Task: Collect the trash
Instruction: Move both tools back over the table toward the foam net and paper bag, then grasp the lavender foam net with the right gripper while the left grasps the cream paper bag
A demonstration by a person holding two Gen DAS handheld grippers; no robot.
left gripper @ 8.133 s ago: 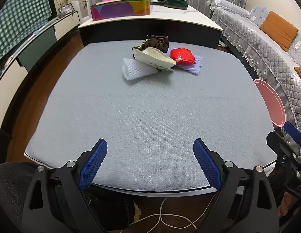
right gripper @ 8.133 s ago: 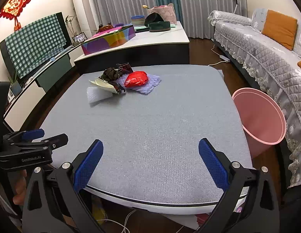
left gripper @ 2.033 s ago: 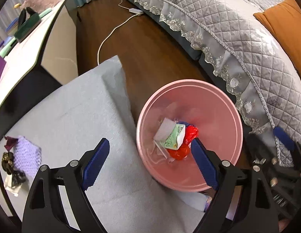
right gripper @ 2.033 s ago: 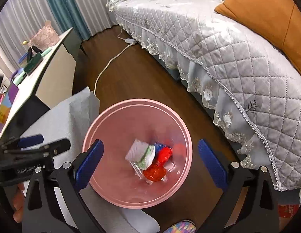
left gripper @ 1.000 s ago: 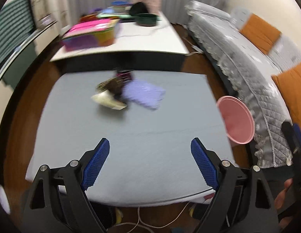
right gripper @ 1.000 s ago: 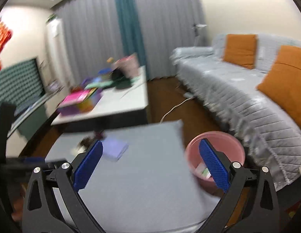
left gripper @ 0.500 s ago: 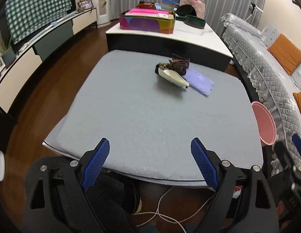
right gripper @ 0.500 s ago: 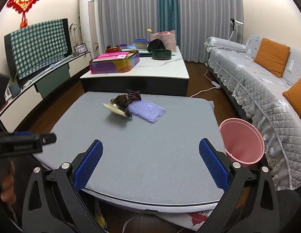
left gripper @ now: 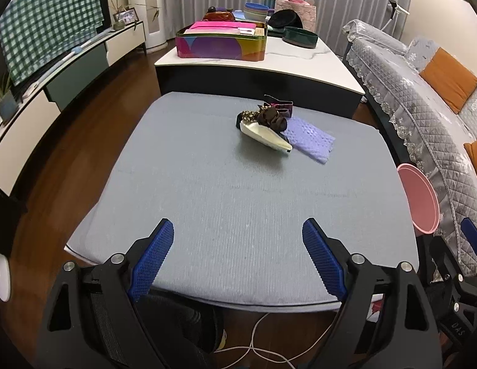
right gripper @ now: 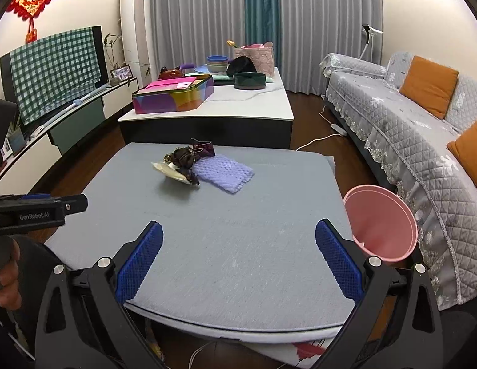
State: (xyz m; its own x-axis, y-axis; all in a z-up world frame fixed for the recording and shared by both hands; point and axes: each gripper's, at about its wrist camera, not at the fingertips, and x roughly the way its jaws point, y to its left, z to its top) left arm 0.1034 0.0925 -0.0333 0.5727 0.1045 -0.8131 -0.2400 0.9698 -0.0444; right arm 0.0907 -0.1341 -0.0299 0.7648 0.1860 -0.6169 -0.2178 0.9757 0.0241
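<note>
A pile of trash lies at the far middle of the grey table (left gripper: 238, 203): a purple foam net (left gripper: 309, 142) (right gripper: 225, 172), a cream wrapper (left gripper: 264, 135) (right gripper: 170, 170) and dark crumpled wrappers (left gripper: 269, 115) (right gripper: 184, 156). A pink bin (left gripper: 418, 198) (right gripper: 381, 223) stands off the table's right edge. My left gripper (left gripper: 238, 256) is open and empty over the near table edge. My right gripper (right gripper: 238, 259) is open and empty over the near edge, left of the bin.
A white-topped counter (right gripper: 254, 101) with a colourful box (right gripper: 174, 95) and bowls stands behind the table. A grey quilted sofa (right gripper: 423, 135) runs along the right. A TV cabinet (left gripper: 69, 61) lines the left wall. Cables (left gripper: 257, 347) lie on the floor below.
Both grippers have swung from above the bin back to the table's near edge. Compared with the earliest frames, the red wrapper and white foam net are gone from the pile and lie in the bin.
</note>
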